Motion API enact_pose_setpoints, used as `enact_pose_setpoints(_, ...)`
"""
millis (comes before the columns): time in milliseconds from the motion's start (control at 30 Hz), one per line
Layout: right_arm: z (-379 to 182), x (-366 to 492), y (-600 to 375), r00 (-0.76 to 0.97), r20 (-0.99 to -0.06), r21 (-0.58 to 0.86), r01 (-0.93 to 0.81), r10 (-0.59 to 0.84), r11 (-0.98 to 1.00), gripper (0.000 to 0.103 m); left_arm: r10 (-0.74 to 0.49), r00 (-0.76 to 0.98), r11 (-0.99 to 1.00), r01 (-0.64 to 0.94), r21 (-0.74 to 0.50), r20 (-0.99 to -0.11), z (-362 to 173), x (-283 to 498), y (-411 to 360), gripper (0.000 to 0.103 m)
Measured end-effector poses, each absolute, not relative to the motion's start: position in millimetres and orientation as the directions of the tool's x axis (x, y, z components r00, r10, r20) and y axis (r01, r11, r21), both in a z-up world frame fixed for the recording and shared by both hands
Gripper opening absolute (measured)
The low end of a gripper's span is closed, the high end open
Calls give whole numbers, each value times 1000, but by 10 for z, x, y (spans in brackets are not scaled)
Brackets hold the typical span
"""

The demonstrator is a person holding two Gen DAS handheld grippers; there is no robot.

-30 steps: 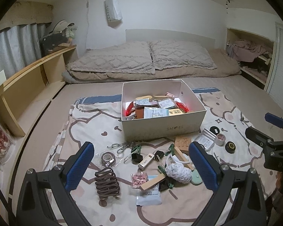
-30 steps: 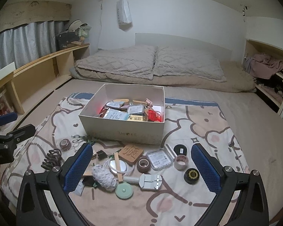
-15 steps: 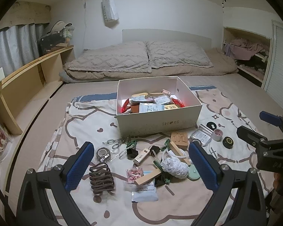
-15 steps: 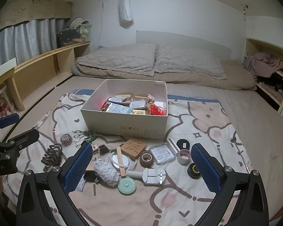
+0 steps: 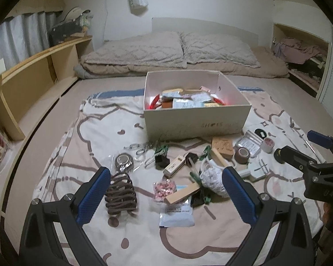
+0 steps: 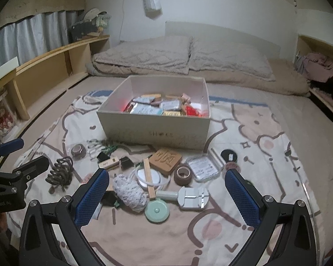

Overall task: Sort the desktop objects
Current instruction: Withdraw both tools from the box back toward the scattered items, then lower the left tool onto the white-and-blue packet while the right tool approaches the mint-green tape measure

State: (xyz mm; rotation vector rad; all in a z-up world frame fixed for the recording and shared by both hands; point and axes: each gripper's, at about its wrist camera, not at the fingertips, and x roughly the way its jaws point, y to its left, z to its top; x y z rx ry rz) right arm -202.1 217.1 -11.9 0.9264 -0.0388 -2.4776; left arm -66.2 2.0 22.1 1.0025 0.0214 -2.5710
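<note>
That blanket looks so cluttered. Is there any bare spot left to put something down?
Yes: bare blanket right of the watch tool, and left of the white box, beyond the brown hair claw. The strip in front of the box is crowded.

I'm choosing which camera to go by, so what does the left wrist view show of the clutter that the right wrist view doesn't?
Only the left wrist view shows the pale printed packet and the pink bead packet beside the wooden stick.

Only the right wrist view shows the mint round disc and the whole grey tool next to it.

Both show the white box, the brown hair claw, the carved wooden block, the brown tape roll and the white yarn ball. Both grippers, left and right, are open and empty.
</note>
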Motion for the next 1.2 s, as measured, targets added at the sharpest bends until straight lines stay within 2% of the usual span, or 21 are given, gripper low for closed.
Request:
enact_pose_setpoints(333,-487,-2087,2070,-589,-666,213,439,-458,-873,103,-349,-617,-919,371,131,-705,-78,-685,-124,101)
enact_pose_setpoints(733,-1024,-2012,2162,-538,-743,168,426,-398,-889,103,-344,-509,-911,386,148,-789,-546,-600,-312,101)
enact_pose_setpoints(1200,-1633,-1895,2231,-454,-805,177,430,-382,-885,103,-309,-462,-916,380,130,-832,-831,-634,-300,101)
